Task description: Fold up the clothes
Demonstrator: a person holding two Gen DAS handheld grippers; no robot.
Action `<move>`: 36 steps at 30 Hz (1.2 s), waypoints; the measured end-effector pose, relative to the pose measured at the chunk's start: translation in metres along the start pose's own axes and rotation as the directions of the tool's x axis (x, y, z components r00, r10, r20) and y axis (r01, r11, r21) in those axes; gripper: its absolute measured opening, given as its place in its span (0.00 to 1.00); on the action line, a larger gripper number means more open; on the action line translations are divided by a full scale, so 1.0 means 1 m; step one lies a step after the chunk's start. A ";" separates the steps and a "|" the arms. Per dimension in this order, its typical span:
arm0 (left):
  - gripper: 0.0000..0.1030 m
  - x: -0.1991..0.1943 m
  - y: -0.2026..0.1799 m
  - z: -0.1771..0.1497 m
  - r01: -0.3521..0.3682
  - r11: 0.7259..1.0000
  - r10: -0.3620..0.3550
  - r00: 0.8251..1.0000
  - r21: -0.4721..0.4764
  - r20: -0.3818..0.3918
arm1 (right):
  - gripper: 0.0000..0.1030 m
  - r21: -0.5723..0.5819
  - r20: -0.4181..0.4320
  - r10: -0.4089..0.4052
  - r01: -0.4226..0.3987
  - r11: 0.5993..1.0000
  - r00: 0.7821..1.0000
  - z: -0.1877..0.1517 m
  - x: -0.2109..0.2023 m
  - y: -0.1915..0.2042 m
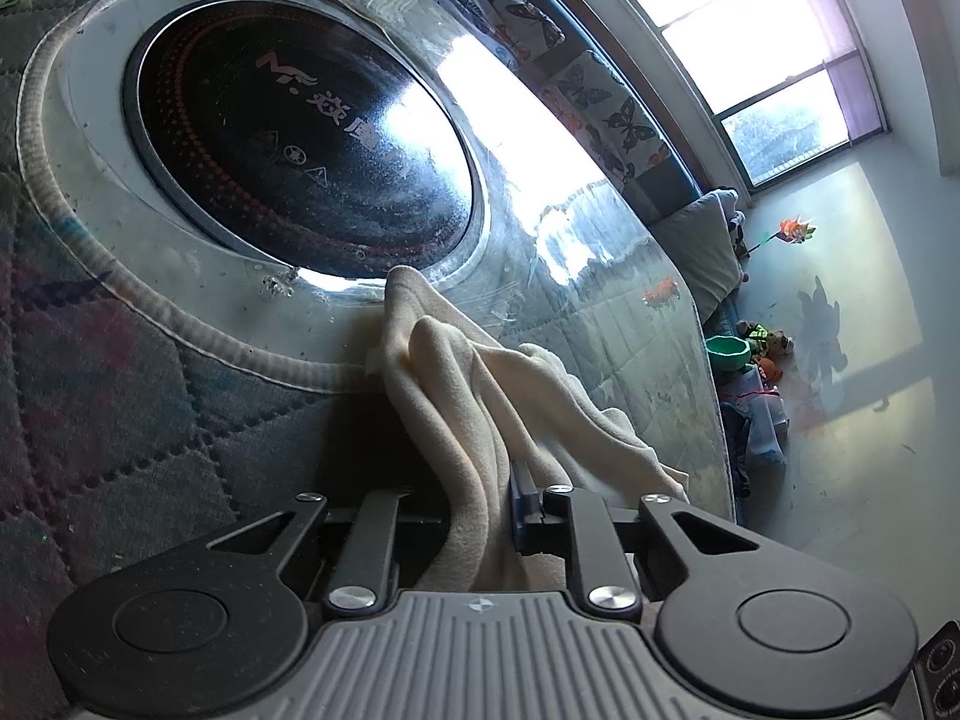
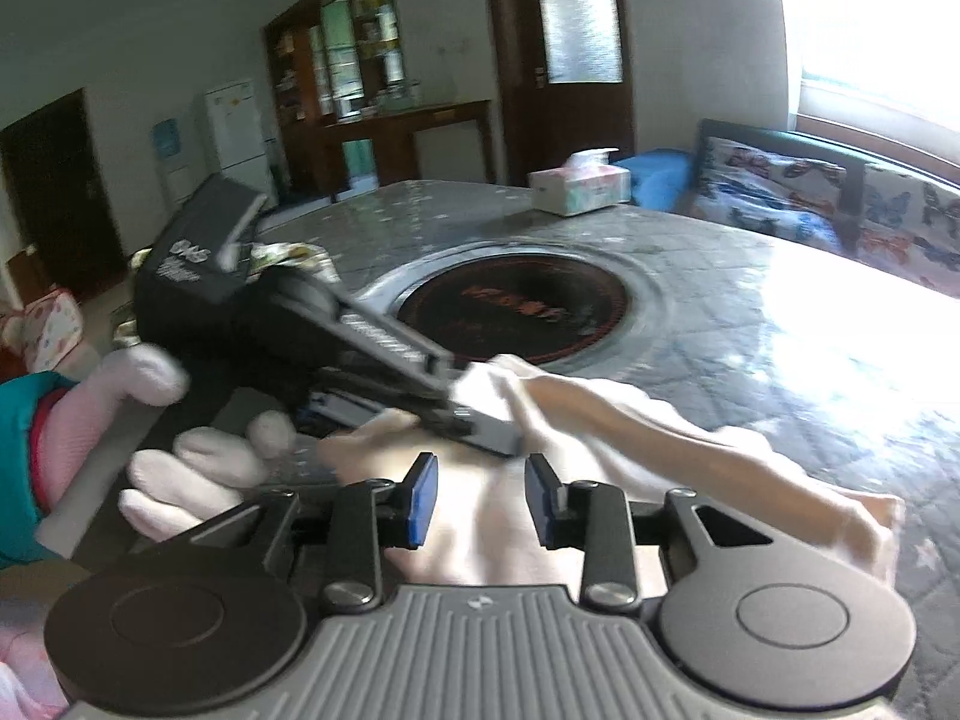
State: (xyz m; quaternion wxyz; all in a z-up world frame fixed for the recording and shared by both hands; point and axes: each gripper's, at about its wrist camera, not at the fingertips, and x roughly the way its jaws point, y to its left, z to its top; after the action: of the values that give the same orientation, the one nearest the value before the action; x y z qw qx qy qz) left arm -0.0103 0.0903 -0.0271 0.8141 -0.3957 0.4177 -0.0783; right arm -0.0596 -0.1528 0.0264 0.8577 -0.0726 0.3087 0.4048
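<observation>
Our left claw [image 1: 480, 498] clamps the cream cloth [image 1: 456, 396]; our right claw [image 2: 480, 501] hangs released above it. Soft, limp, light: we'd pinch an edge.

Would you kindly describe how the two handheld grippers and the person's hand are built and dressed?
Both the left gripper and the right gripper are matte black, with round side discs, silver screws and a ribbed grey base. The right one's jaws carry blue pads. The hand wears a white glove below a teal sleeve with a red cuff.

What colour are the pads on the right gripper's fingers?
Blue pads, clearest in the right wrist view.
</observation>
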 end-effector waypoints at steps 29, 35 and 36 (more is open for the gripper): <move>0.19 0.002 -0.005 -0.002 -0.009 1.000 0.009 1.000 0.012 0.004 | 0.40 0.166 -0.026 -0.248 0.249 0.954 0.968 -0.022 -0.009 -0.090; 0.19 0.002 -0.004 -0.001 -0.009 1.000 0.009 1.000 0.018 0.002 | 0.37 0.180 -0.041 -0.220 0.224 0.958 0.975 -0.008 0.020 -0.104; 0.19 0.002 -0.004 -0.001 -0.008 1.000 0.008 1.000 0.019 0.002 | 0.35 0.189 -0.050 -0.221 0.227 0.955 0.974 -0.009 0.022 -0.107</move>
State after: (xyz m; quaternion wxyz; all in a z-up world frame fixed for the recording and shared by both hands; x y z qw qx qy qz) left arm -0.0090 0.0864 -0.0257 0.8185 -0.3864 0.4178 -0.0785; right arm 0.0261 -0.2123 -0.0074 0.8966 -0.0290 0.3483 0.2720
